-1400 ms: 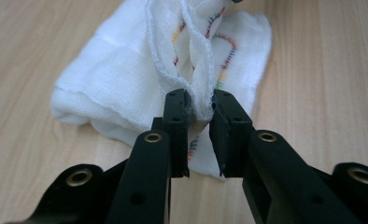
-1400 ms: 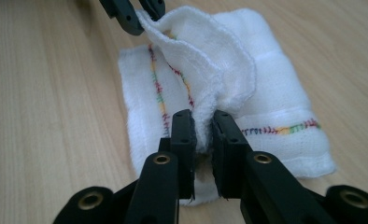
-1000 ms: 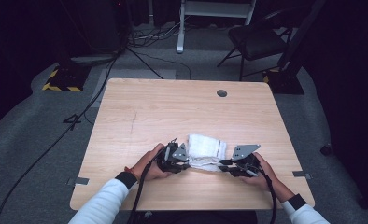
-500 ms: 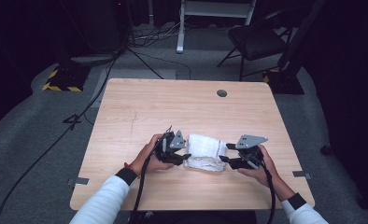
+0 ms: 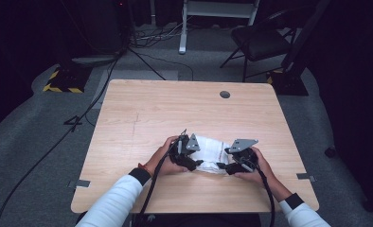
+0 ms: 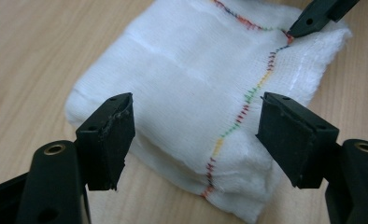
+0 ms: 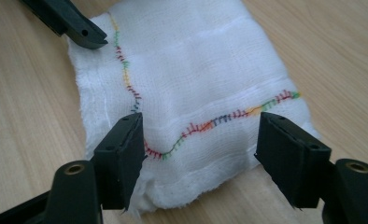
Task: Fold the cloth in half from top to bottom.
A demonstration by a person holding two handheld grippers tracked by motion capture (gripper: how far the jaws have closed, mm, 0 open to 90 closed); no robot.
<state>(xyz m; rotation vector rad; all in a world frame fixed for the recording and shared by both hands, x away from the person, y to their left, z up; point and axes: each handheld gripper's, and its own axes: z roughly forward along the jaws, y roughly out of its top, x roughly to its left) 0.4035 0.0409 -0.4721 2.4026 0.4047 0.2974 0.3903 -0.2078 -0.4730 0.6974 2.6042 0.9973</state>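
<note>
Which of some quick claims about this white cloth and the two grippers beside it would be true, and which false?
1. The folded white cloth lies flat on the wooden table. True.
2. The left gripper is clamped shut on the cloth. False: its jaws stand open, one on each side of the cloth's near edge.
3. A line of multicoloured stitching runs across the cloth. True.
4. The right gripper has lifted the cloth off the table. False: its jaws are open and the cloth rests on the wood.
5. A cup stands on the table next to the cloth. False: the table has only a small round grommet near its far edge.
</note>
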